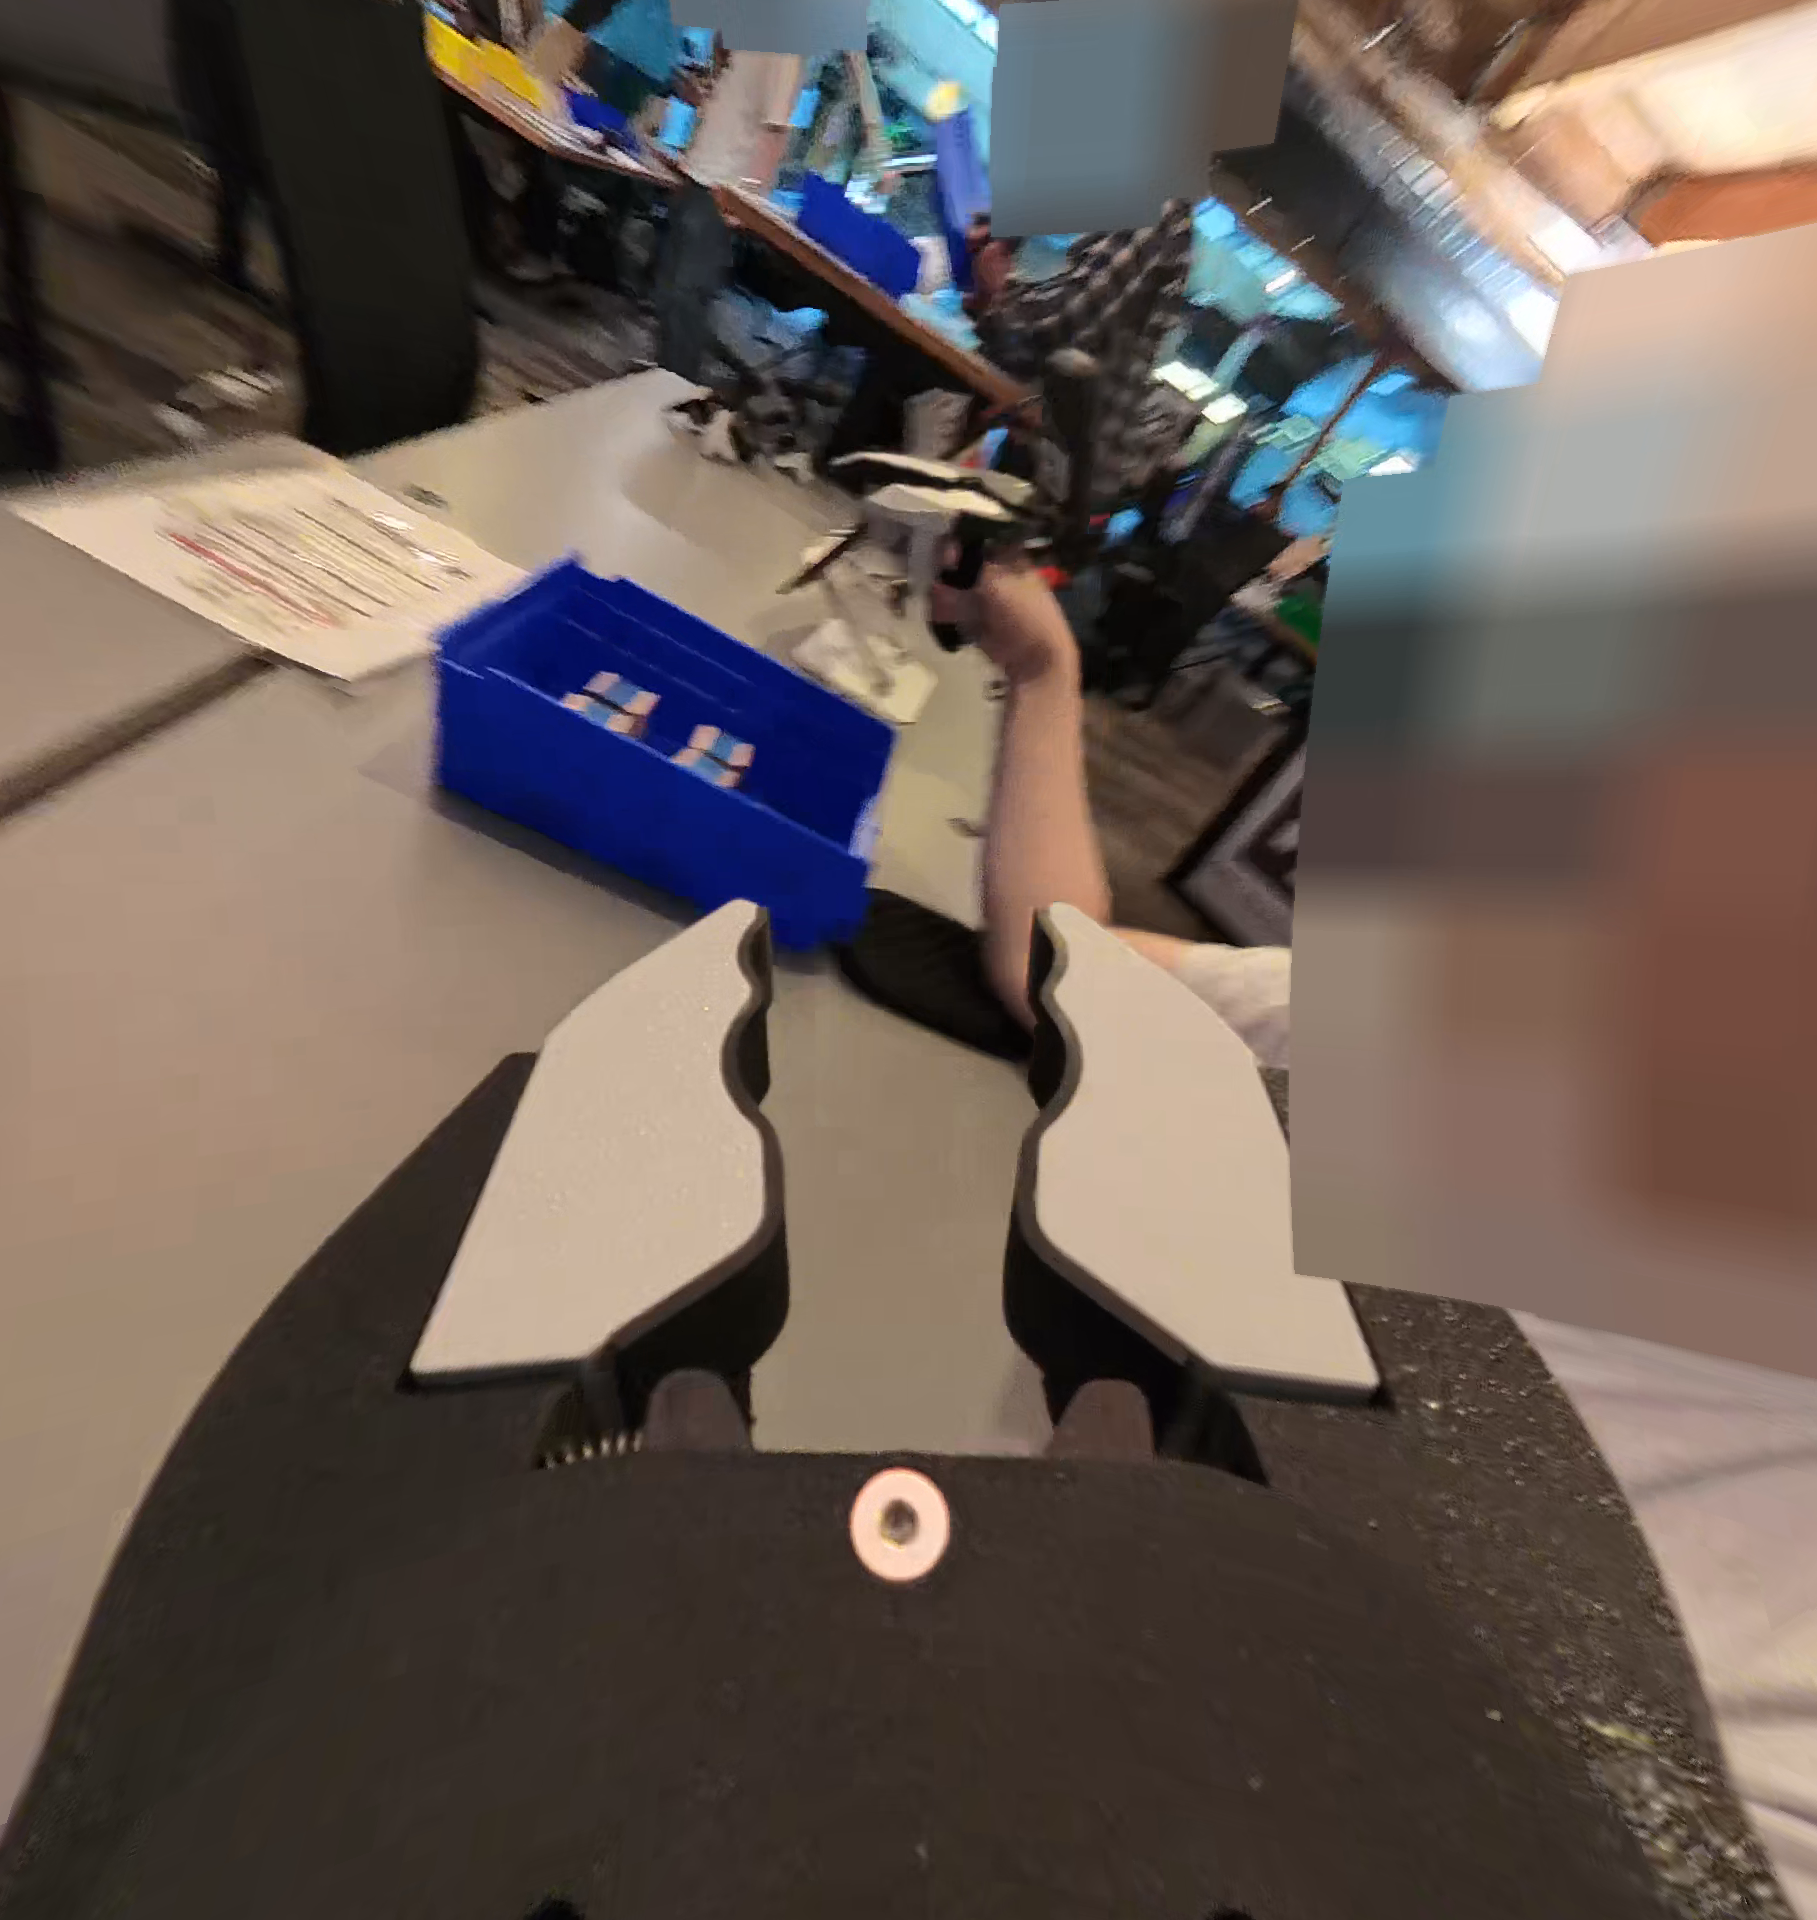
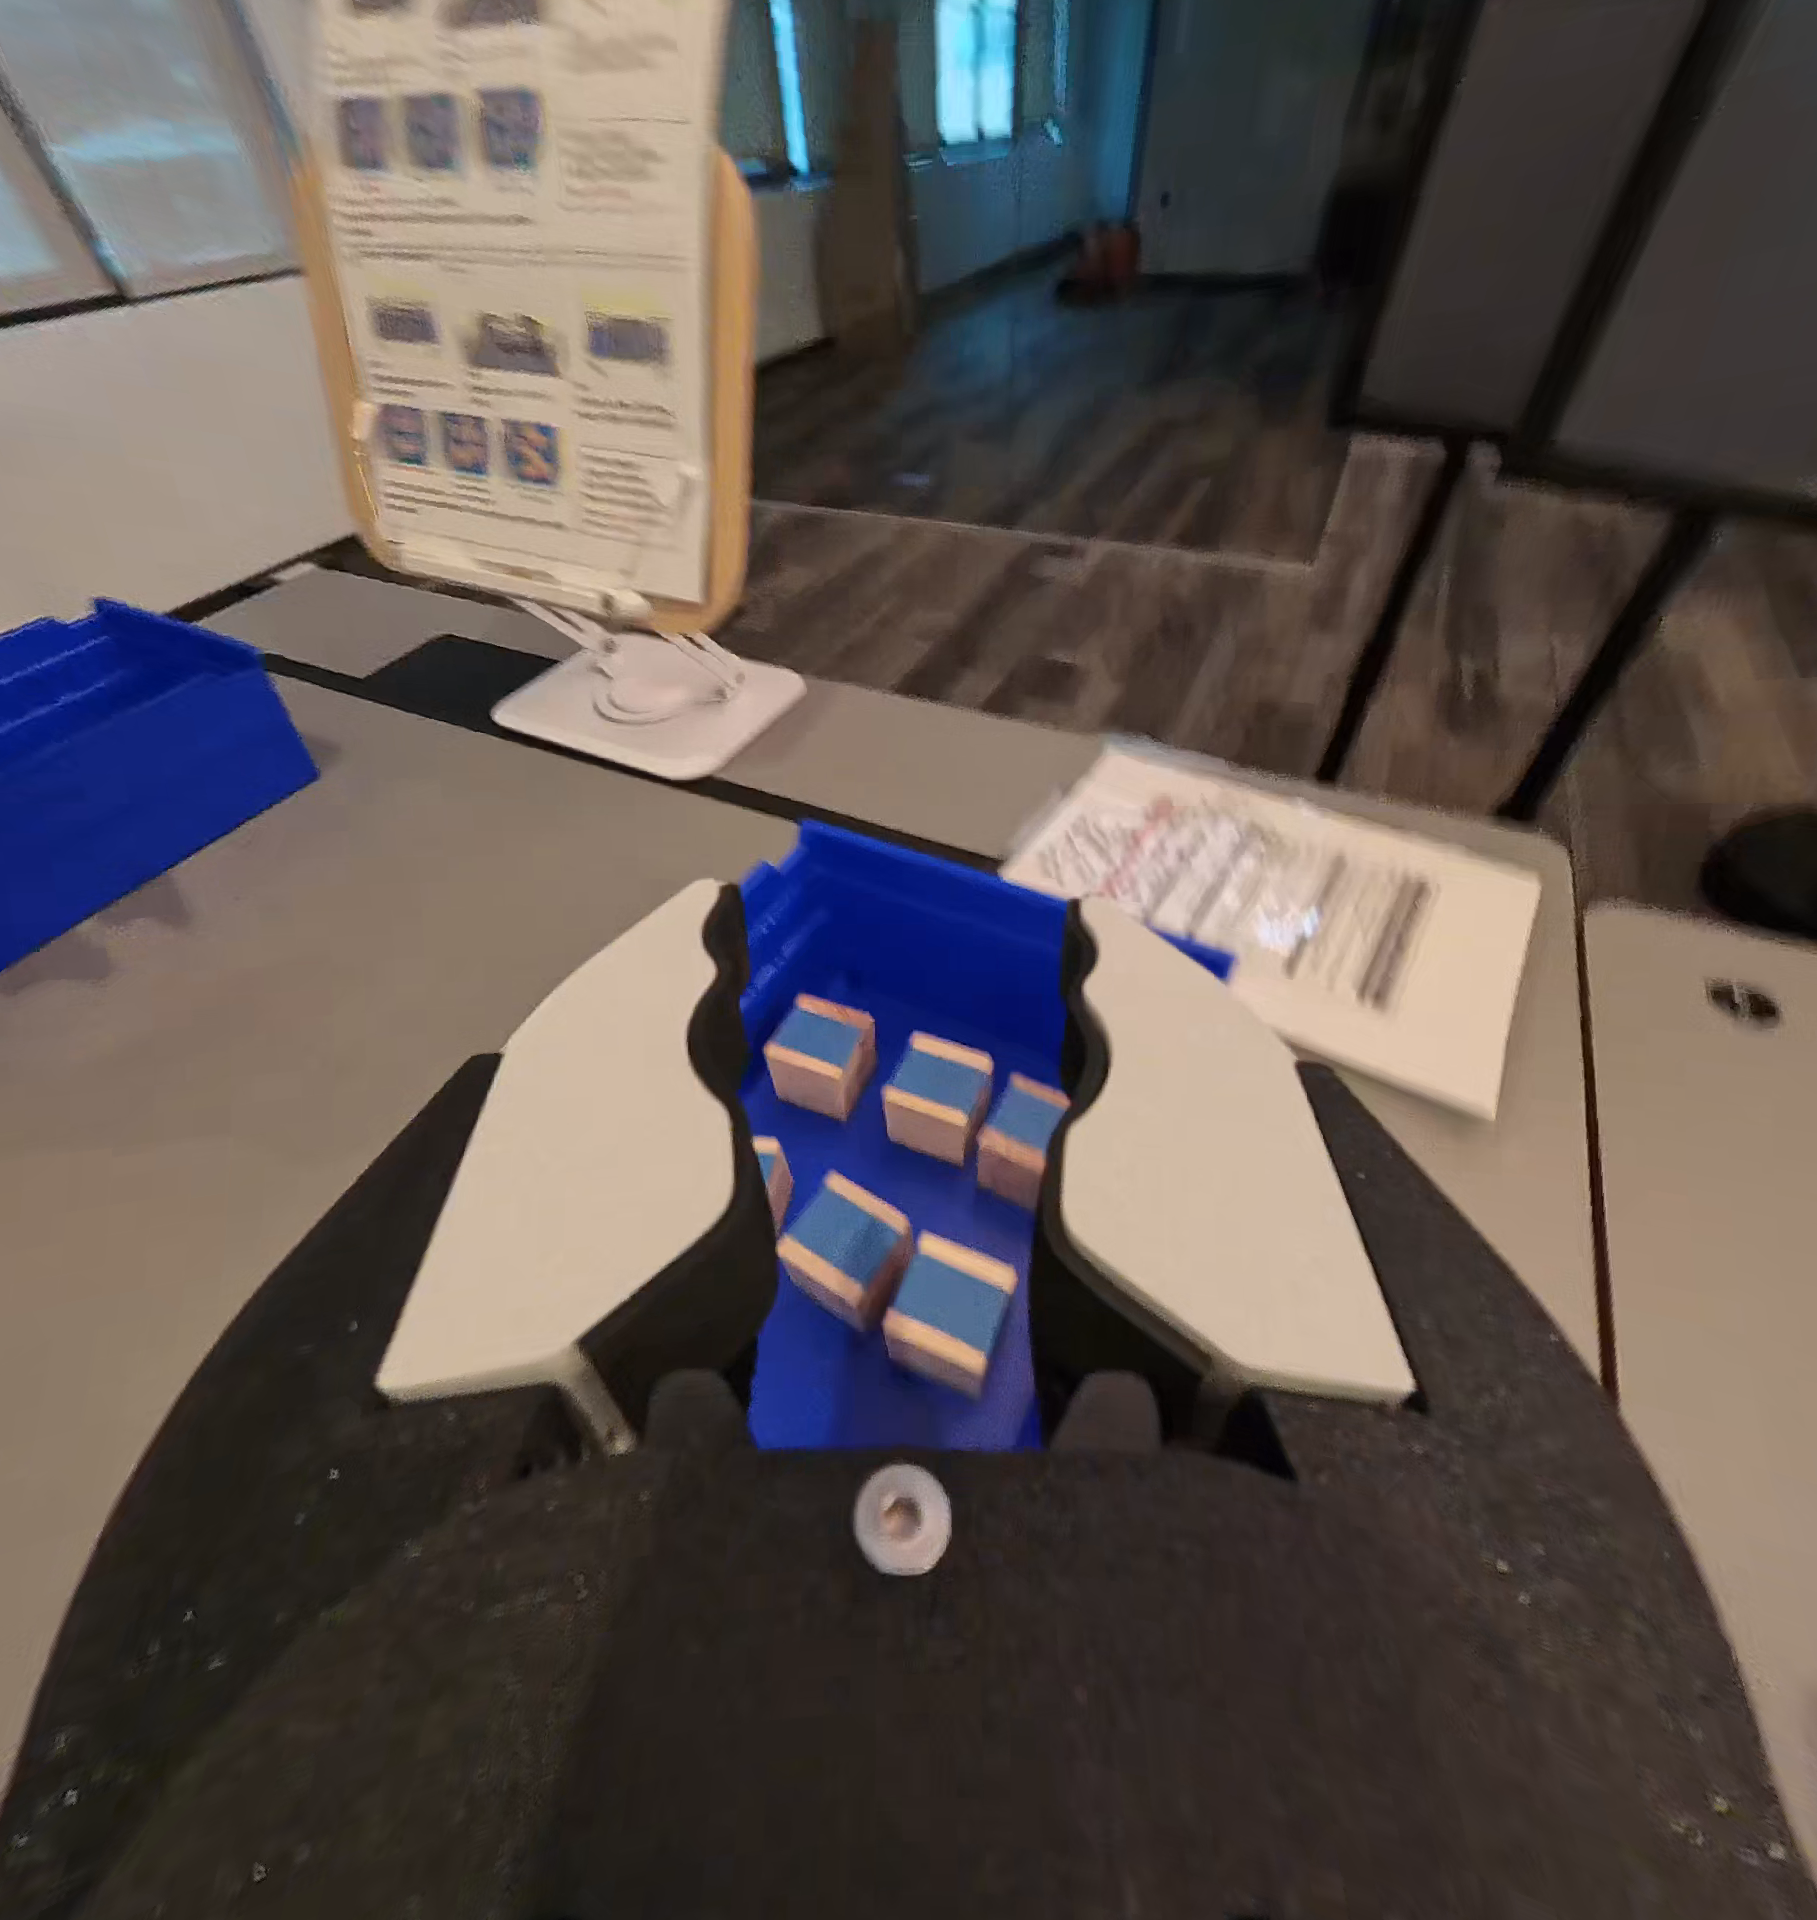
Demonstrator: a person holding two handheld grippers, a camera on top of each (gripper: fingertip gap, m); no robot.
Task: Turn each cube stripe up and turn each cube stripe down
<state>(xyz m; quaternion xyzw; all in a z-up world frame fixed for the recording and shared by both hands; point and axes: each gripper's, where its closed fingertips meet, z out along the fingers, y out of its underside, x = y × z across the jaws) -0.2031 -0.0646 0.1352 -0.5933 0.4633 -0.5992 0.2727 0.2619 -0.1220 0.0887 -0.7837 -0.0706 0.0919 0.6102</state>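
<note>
Several wooden cubes [image 2: 935,1096] with a blue stripe on top lie in a blue bin [image 2: 914,925]. My right gripper [image 2: 899,914] is open and empty, held above this bin with the cubes showing between its fingers. In the left wrist view the blue bin [image 1: 623,790] sits on the grey table ahead, with two cubes [image 1: 665,727] visible inside. My left gripper [image 1: 899,935] is open and empty, held above the table short of the bin. The right gripper [image 1: 956,520] shows there farther off, held in a hand above the table.
A second blue bin [image 2: 104,758] stands at the left. A sheet on a white stand [image 2: 540,312] rises behind the bins. A printed sheet [image 2: 1278,935] lies right of the bin; it also shows in the left wrist view [image 1: 291,561]. The table edge runs behind the stand.
</note>
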